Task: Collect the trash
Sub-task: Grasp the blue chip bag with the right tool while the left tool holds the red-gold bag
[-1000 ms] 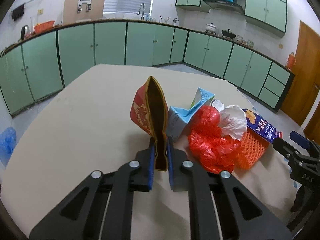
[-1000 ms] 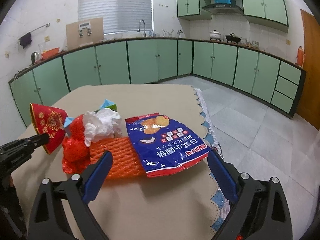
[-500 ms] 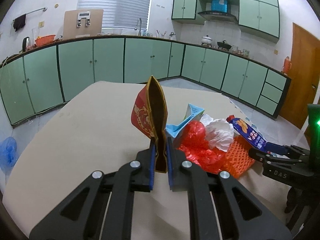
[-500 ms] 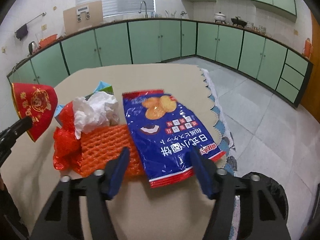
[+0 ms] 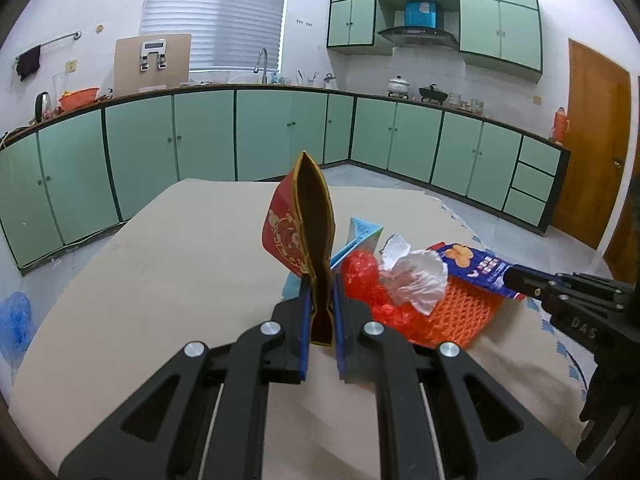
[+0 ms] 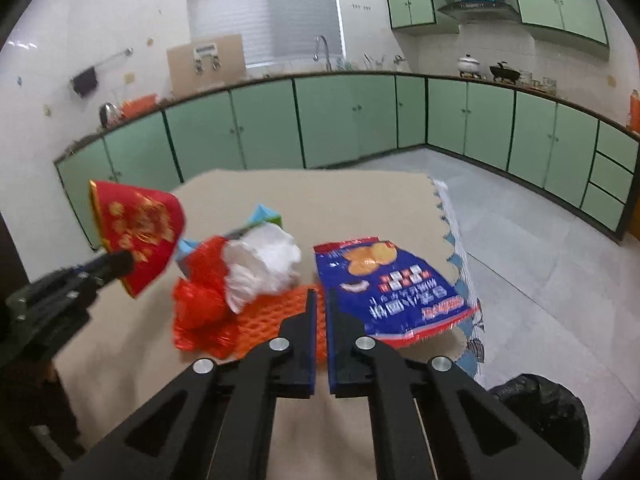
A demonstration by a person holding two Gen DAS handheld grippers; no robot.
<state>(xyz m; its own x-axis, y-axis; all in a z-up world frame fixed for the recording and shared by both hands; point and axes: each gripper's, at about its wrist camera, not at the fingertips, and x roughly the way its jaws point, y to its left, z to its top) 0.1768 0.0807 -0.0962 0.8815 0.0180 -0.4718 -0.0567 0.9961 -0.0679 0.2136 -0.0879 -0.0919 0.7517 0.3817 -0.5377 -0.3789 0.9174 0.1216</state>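
My left gripper is shut on the base of a squashed red and gold paper cup, held upright above the table. The right wrist view shows the same cup at the left. My right gripper is shut on the left edge of a blue snack bag, whose near end hangs off the table. Between the two lie an orange foam net, a red plastic bag, crumpled white plastic and a light blue carton.
A black trash bag stands open on the floor below the table's right edge. A blue bag lies on the floor at the far left. Green kitchen cabinets run round the room behind the table.
My right gripper went from wide open to shut on the blue snack bag's edge, and the bag has tilted up. The left gripper kept its hold on the red cup and rose slightly.
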